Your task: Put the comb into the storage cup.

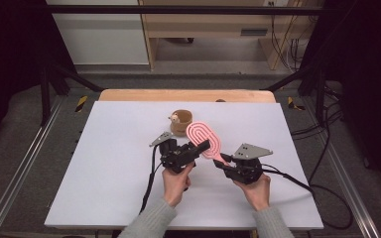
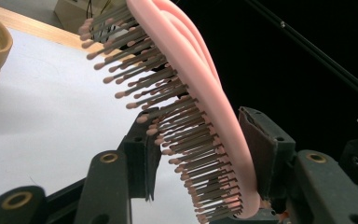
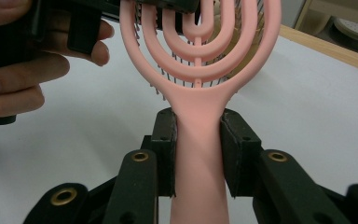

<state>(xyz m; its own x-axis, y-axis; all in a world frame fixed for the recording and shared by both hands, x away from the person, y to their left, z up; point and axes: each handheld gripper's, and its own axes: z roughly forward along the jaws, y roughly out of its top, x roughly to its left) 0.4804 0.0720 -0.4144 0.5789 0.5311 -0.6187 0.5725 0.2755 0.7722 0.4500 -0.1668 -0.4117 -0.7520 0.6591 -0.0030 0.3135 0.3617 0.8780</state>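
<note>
Right gripper (image 3: pixel 198 154): I have its black jaws clamped on the handle of the pink plastic vented hairbrush (image 3: pixel 200 70), one pad on each flat side, the grip square and low on the stem.
Left gripper (image 2: pixel 200 154): my jaws stand narrow around the brush head. The right pad lies against the smooth pink back; the left pad sits among the grey pink-tipped bristles (image 2: pixel 168 116), and I judge it presses only on them.
Brush position: it hangs above the white table sheet (image 1: pixel 109 163) between my two hands, head slanting away toward the far side.
Step in hand: I take this as passing the brush across from handle to head.
Doing it well: I would close the left jaws until the bristles give and the pad meets the frame, and keep the right grip firm until then.
Risk: bristles are springy, so the head could slip or twist.
Farther off: the tan wooden cup with a small animal face (image 1: pixel 181 122) stands just beyond the brush head, clear of it.
</note>
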